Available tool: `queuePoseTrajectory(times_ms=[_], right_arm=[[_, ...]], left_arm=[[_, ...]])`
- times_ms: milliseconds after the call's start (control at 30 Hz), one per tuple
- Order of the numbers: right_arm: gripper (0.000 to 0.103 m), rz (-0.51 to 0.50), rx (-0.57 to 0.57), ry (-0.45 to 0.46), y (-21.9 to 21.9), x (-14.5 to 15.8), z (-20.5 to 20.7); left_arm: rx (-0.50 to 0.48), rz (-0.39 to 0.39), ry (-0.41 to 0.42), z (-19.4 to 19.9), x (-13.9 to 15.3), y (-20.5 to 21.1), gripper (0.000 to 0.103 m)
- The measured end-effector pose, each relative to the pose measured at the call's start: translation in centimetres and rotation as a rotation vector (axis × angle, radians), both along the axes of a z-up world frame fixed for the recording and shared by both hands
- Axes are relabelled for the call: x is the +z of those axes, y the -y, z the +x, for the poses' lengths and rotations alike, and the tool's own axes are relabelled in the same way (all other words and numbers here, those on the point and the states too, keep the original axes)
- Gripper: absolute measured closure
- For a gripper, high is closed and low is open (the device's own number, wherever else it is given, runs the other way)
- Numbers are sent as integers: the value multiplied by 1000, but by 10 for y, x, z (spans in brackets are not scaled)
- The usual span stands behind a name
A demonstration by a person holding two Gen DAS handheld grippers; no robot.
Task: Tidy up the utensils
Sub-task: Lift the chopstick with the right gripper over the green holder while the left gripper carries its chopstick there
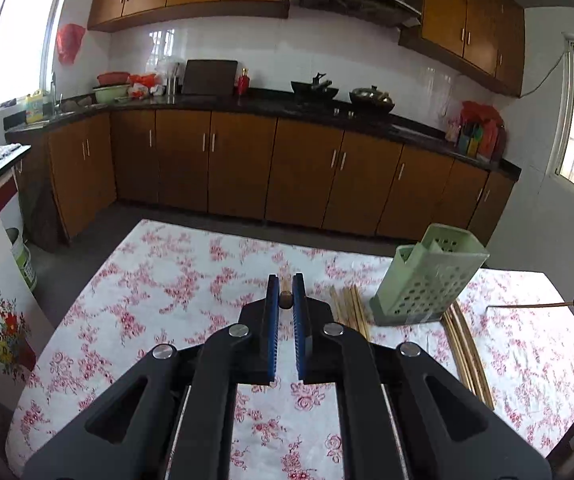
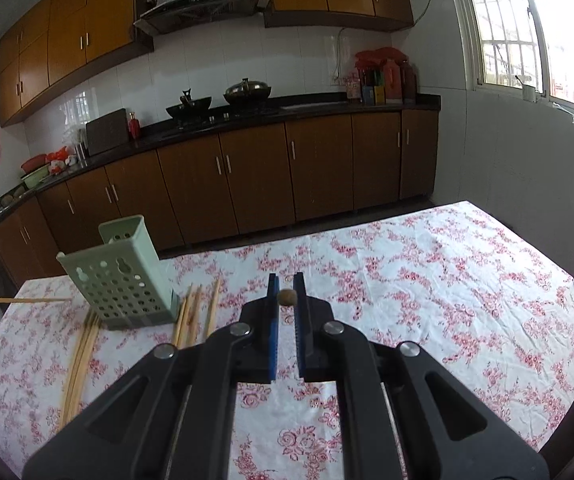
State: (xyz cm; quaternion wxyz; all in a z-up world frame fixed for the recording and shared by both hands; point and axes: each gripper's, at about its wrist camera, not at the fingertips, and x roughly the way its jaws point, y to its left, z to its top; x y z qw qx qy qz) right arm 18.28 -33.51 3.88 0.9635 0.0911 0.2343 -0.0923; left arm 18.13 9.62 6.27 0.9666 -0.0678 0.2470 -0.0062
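Clearly the sorting has barely begun. Nearest the lens, the left gripper (image 1: 285,282) has its blue pads drawn narrow onto one chopstick (image 1: 285,300), seen end-on as a brown round tip, and the right gripper (image 2: 287,280) pinches a second chopstick (image 2: 287,297) the same way. That makes two sticks in hand, one per tool, both held above the flowered table (image 1: 167,280) and neither yet in the holder. Beyond the grippers, loose sticks lie flat on the cloth in two lots. One bundle (image 2: 83,344) runs back from the near edge to one side of the holder's foot, and a smaller fan (image 2: 195,312) lies just beside the holder's other side. I make it roughly four or five in each, though they overlap too much for a sure count. Farther on, towards the table's far edge, stands the single pale green perforated holder (image 1: 427,280). No stick shows above its rim, so as far as its mouth can be seen it looks empty — nearly all the work is left, I judge.
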Motion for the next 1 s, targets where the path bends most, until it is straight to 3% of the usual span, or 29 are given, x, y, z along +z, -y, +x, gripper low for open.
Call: queuePoseTrajectory(times_ms=[167,600,767,1000], right_arm=[[95,5,-8,46,3,16,3],[95,-18,0,79,4,39,18],[95,-12,25,137,2,71,22],[95,56,104,252,-8,128,27]], left_arm=[[12,-8,46,6,23,-2,96],[48,27,58,26,37,-3,96],[31,20,90,27,61,0,96],[-47,-6,191,20,117,22,96]])
